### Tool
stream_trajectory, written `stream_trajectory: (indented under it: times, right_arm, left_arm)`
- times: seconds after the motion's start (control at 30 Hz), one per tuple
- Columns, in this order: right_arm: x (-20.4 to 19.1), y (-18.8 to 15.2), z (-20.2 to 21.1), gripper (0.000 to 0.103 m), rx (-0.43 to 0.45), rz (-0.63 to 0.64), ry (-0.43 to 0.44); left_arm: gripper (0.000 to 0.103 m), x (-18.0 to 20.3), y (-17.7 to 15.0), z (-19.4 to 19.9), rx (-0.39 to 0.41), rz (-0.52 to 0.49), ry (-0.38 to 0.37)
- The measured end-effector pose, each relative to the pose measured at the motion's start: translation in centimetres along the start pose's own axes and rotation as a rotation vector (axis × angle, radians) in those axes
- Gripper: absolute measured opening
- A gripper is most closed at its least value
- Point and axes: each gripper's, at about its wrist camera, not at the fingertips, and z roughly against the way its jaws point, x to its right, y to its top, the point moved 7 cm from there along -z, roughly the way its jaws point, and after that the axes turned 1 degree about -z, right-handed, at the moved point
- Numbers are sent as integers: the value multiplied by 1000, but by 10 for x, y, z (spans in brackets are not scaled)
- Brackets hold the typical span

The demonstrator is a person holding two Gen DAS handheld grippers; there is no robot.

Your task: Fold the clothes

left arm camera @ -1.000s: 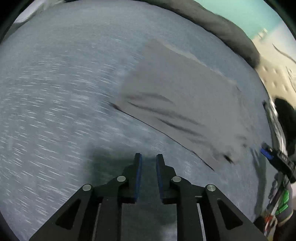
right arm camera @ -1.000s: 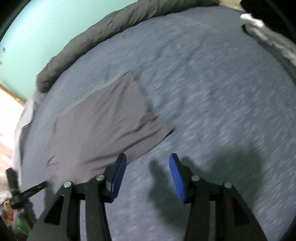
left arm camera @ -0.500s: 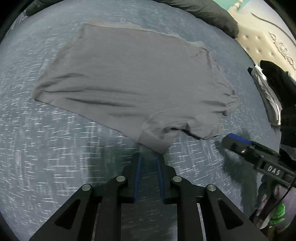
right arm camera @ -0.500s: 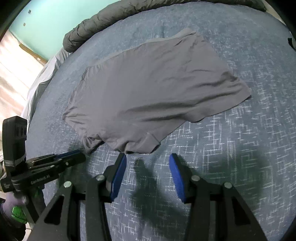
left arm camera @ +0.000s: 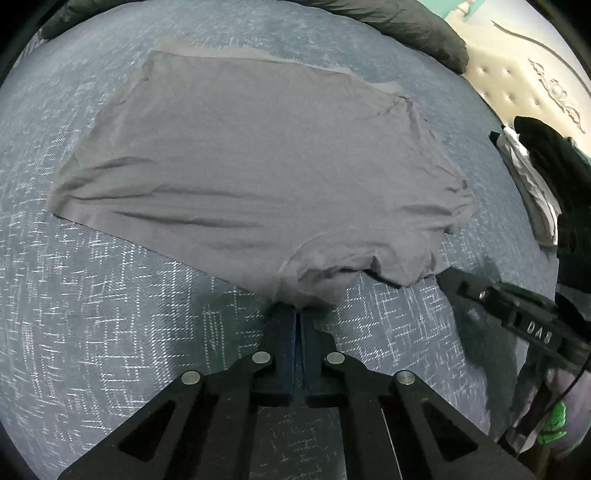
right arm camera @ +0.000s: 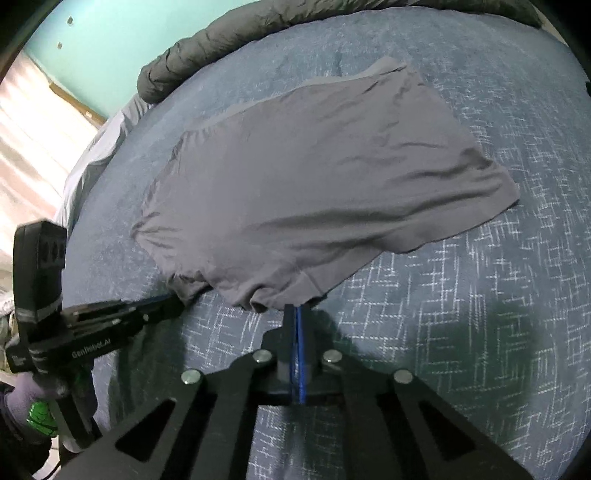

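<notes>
You have one grey T-shirt (left arm camera: 258,177) in front of you, spread flat on the blue patterned bed cover (left arm camera: 92,295), with its near edge rumpled at the two sleeves. That is the only garment laid out; a second heap of clothes (left arm camera: 535,177), dark and white, sits apart at the far side of the bed by the padded headboard (left arm camera: 524,74). One dark quilted duvet (right arm camera: 207,48) is rolled along the far edge of the bed, below a turquoise wall (right arm camera: 110,33).

You hold two claws. Your left claw (left arm camera: 298,314) has just clenched, its pads meeting with no gap at the hem of one sleeve; the fabric bunches right at the tips, so it grips that sleeve edge. Your right claw (right arm camera: 297,308) has also just clenched, pads pressed together at the edge of the other sleeve, where the cloth puckers against its tips. In the right wrist view your left claw comes in from the left with its tips at the shirt's near edge, a gloved hand (right arm camera: 26,402) below it.

No containers are in sight; everything lies directly on the bed.
</notes>
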Motion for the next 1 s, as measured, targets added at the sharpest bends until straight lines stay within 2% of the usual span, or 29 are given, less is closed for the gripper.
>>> stream_trajectory:
  times: [0.17, 0.33, 0.43, 0.5, 0.53, 0.57, 0.7, 0.73, 0.77, 0.83, 0.87, 1.0]
  right_arm:
    - [6, 3, 15, 0, 29, -31, 25]
    - [12, 5, 23, 0, 43, -49, 16]
    - [14, 5, 20, 1, 35, -86, 35]
    - [13, 3, 9, 12, 3, -118, 39]
    - [13, 2, 4, 27, -13, -134, 41]
    - [11, 2, -1, 34, -21, -145, 47]
    - [6, 6, -12, 34, -17, -164, 52]
    - [4, 7, -14, 30, -17, -163, 53]
    - [2, 8, -15, 21, -18, -158, 53]
    - [-1, 8, -17, 8, -22, -140, 47]
    - [-2, 8, -17, 5, -23, -130, 48]
    - [0, 9, -5, 2, 7, -118, 62]
  left_arm:
    - [1, -6, -6, 18, 18, -22, 2]
    - [1, -42, -19, 41, 24, -35, 24]
    - [1, -50, -20, 44, 26, -21, 26]
    - [1, -52, -20, 46, 27, -20, 25]
    - [1, -52, -20, 47, 28, -23, 24]
    - [1, -51, -20, 48, 30, -27, 23]
    - [1, -55, -21, 52, 33, -30, 22]
    - [1, -57, -22, 52, 31, -28, 23]
    - [1, -60, -23, 53, 30, -26, 23]
    - [1, -64, -25, 53, 27, -23, 23]
    - [1, -66, -25, 54, 27, -22, 23]
    - [1, -74, -28, 61, 29, -22, 19]
